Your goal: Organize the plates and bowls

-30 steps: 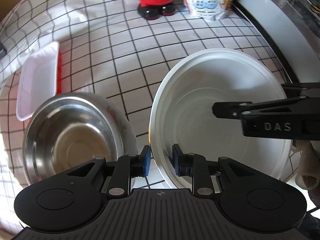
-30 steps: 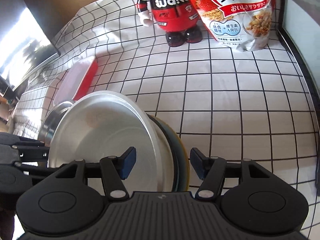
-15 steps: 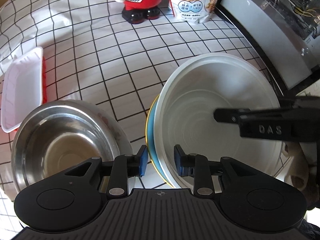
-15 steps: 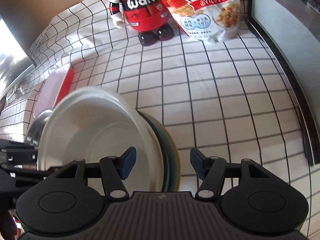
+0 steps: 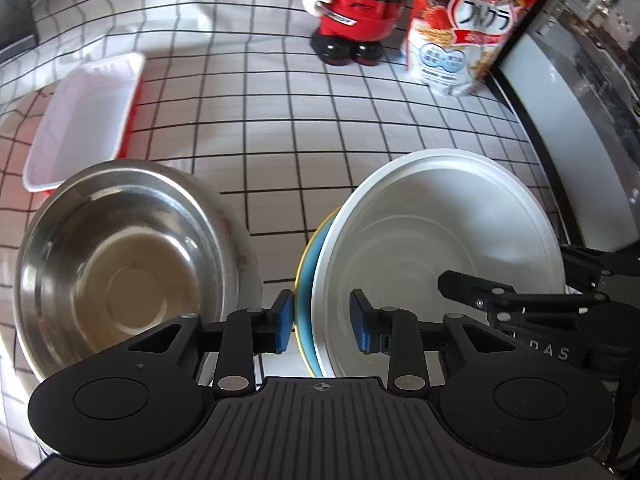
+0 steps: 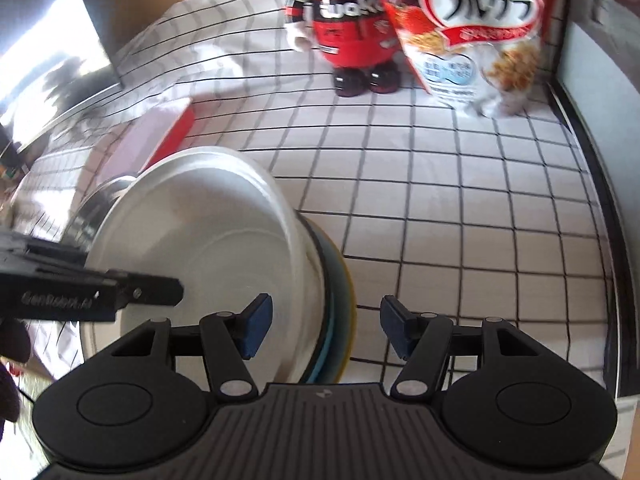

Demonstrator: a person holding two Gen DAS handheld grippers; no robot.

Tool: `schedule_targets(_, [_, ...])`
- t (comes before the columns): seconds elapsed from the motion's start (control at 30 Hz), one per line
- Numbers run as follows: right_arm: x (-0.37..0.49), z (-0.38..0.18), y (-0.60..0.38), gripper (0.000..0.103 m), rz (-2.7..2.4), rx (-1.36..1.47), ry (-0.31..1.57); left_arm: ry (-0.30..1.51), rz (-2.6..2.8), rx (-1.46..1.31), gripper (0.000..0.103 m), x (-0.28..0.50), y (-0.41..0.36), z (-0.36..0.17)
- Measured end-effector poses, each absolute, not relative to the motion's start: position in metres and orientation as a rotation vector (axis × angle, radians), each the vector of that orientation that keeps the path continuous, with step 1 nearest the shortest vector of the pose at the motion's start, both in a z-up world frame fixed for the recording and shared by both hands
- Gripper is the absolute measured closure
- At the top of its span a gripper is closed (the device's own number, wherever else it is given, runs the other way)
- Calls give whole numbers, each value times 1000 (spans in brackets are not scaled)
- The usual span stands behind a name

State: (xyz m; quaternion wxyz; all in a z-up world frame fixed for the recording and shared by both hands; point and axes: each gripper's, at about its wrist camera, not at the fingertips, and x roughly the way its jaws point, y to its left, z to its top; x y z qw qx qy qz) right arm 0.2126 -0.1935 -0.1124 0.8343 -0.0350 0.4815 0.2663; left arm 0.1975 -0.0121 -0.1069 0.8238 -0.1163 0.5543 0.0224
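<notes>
White bowl (image 5: pixel 436 256), wide and shallow, with faint rings inside, nested in a blue plate (image 5: pixel 306 280) with yellow rim, on the checked tablecloth (image 5: pixel 280 120). Just to its left, a steel bowl (image 5: pixel 120 268), shiny, empty inside, touching or nearly touching the stack. Behind the steel bowl, a white tray (image 5: pixel 84 120) with red sides.

Left gripper (image 5: pixel 320 320) half open, blue pads on both sides of the near rim of the stack, left pad very close to the plate edge; contact cannot be told. Right gripper (image 6: pixel 326 330) wide open, straddling the same stack at its edge, pads apart from it.

Further back, a red figure (image 5: pixel 356 8) and a cereal bag (image 5: pixel 468 28), standing side by side.
</notes>
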Motion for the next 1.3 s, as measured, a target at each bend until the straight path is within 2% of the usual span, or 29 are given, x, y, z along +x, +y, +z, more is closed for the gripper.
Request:
schedule_targets(0.37, [219, -117, -193, 42, 641, -81, 1046, 1204, 125, -235, 82, 196, -15, -110])
schedule_targets(0.83, [208, -121, -182, 42, 525, 6, 1071, 1233, 26, -95, 80, 202, -24, -112])
schedule_targets(1.3, [215, -126, -184, 43, 513, 62, 1098, 1256, -35, -105, 76, 205, -20, -115])
